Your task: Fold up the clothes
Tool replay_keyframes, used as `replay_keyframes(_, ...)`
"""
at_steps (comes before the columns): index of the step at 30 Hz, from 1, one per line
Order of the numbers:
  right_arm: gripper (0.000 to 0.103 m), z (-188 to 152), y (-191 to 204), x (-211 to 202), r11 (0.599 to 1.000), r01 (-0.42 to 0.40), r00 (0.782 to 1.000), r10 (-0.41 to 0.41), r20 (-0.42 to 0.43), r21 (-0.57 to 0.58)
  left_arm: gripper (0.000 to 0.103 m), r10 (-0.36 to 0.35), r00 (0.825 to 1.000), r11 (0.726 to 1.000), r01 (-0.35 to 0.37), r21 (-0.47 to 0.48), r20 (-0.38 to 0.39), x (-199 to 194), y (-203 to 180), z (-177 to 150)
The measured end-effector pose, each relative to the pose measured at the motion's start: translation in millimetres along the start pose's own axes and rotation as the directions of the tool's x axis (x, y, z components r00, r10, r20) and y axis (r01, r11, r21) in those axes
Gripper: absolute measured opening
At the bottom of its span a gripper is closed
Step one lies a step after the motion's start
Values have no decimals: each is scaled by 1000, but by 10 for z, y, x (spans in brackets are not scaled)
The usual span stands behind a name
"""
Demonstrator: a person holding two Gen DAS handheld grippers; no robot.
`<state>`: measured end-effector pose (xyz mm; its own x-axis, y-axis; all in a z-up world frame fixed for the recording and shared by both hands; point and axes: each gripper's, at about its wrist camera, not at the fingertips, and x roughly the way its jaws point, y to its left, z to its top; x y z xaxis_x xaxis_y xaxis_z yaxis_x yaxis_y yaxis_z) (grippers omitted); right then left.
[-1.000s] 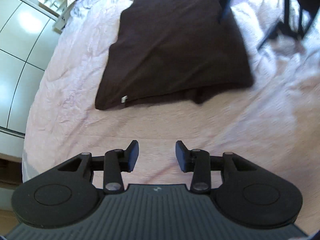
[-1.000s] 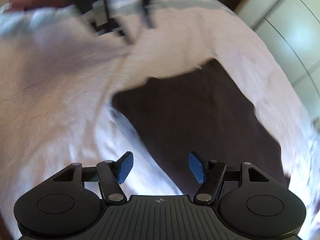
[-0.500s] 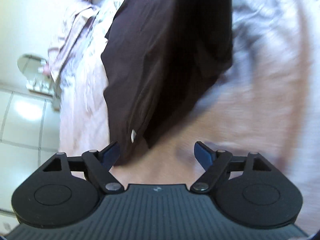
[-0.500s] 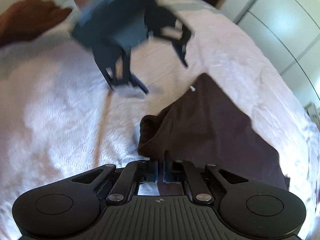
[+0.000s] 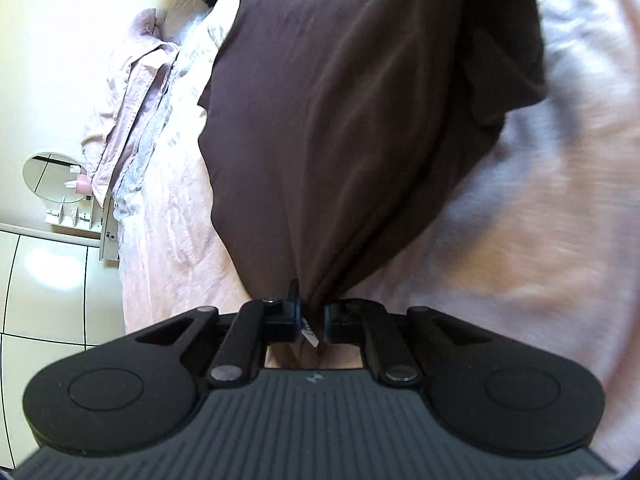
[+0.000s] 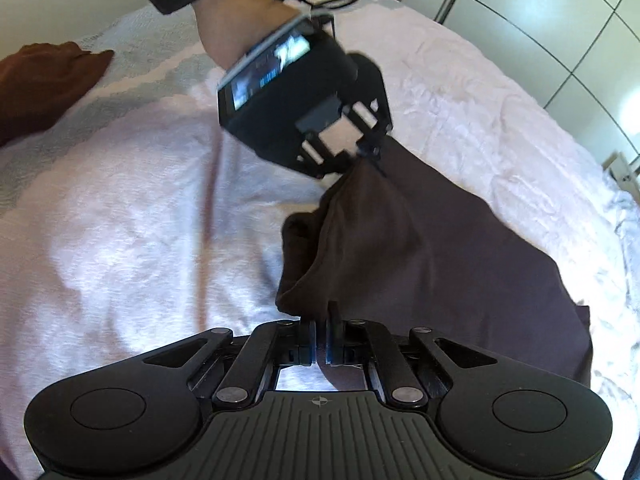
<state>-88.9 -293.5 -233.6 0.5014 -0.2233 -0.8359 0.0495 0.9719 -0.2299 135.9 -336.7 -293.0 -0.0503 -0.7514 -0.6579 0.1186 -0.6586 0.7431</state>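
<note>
Maybe only thin pinches by left hand-held gripper (image 5: 311,314) and right hand-held gripper (image 6: 320,340), each clenched on a corner of brown shirt (image 6: 420,248) half lifted off bed (image 6: 120,200); easy to slip out, flop back bunched.

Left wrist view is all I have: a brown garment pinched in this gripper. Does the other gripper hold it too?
Observer: Yes, the right gripper is shut on a bunched edge of the brown garment.
Operator: Is my corner off the bed?
Observer: The left gripper holds its corner raised above the bed cover; the rest lies flat.
Operator: Anything else brown on the bed?
Observer: A second brown cloth lies at the picture's left edge.
</note>
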Motion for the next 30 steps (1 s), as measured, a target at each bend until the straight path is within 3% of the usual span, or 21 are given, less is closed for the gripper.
replay_keyframes(6,2,106,293,-271,992,-128,991,128,43,6,7,-62,996,998,60,-20,-59,-683,-9,-32)
replay_keyframes(9,2,152,350,-418,982,-178,981,172,90,61,7,-82,993,996,80,-25,-82,-803,180,33)
replay_keyframes(12,2,127,71,-635,959,-203,973,174,153,199,7,-94,992,995,90,-49,-90,-786,571,215)
replay_keyframes(14,2,47,-264,-806,918,-224,965,164,204,326,7,-97,991,994,92,-60,-93,-715,909,391)
replay_keyframes(17,2,-210,-893,-1063,817,-255,952,118,283,518,7,-116,989,991,109,-78,-89,-466,1481,766)
replay_keyframes(22,2,-970,-1922,-1214,589,-291,935,10,354,754,8,-159,985,986,155,-62,-64,234,2123,1502)
replay_keyframes(25,2,-1476,-2391,-1065,487,-295,937,-21,349,822,13,-201,977,979,198,-56,-64,907,2216,1921)
replay_keyframes(27,2,-1779,-2604,-886,426,-286,944,-28,329,858,22,-218,973,975,213,-68,-73,1363,2205,2161)
replay_keyframes(30,3,-2239,-2851,-518,285,-272,957,-23,291,919,28,-224,970,969,210,-130,-99,1904,2172,2362)
